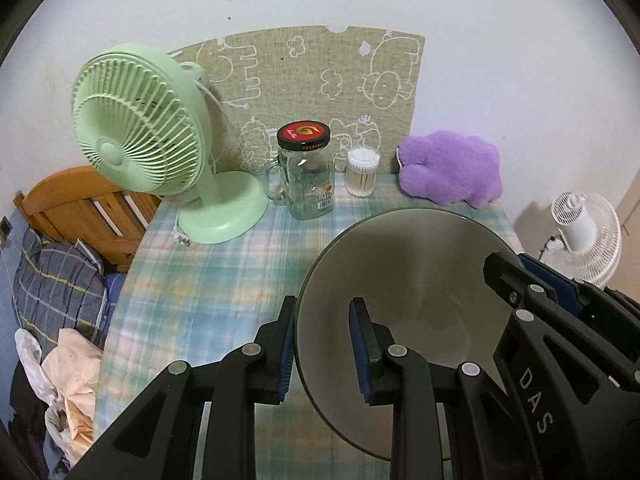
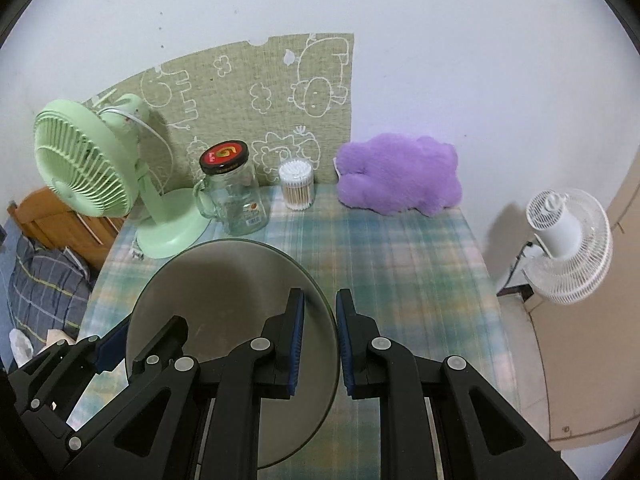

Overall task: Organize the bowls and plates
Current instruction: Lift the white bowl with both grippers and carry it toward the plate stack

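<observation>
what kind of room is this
Probably a bedroom or small living space at home: a wooden bed frame with plaid bedding sits beside the cloth-covered table, which holds a green desk fan.
</observation>
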Available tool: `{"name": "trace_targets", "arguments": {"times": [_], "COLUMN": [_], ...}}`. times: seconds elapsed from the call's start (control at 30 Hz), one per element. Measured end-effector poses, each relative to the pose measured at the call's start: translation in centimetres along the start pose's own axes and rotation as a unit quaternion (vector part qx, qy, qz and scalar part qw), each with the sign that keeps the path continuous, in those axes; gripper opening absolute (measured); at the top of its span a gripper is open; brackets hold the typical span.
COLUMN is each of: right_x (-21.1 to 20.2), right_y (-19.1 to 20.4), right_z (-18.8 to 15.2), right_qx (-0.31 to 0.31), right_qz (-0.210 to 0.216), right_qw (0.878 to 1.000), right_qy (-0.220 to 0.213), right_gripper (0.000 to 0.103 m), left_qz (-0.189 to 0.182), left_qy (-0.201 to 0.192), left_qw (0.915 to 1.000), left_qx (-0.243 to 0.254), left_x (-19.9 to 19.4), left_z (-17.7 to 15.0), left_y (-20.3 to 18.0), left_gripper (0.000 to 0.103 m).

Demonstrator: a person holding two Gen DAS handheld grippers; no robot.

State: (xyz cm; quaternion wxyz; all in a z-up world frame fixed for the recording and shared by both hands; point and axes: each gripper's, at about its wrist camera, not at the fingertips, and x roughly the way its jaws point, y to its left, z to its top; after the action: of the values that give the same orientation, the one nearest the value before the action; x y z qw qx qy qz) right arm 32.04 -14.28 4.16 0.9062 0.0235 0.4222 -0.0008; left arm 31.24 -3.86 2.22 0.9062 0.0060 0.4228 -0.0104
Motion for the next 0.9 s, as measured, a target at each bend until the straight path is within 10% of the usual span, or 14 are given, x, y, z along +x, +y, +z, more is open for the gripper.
{"name": "trace_targets", "arguments": {"times": [0.9], "right_x": [-9.8], "right_y": [4.4], "right_z": [-12.1], "right_qx": [0.027], "right_qz": [-0.057], "right_qw": [0.998], "right_qy": [0.023], "right_gripper": [0.020], "left_qz": [-0.068], "left_qy": [0.009], "left_qw": [0.9959], "left_qx": [0.060], "left_x": [-7.6], "left_z": [-11.7], "left_y": [4.3], "left_gripper": [0.024]}}
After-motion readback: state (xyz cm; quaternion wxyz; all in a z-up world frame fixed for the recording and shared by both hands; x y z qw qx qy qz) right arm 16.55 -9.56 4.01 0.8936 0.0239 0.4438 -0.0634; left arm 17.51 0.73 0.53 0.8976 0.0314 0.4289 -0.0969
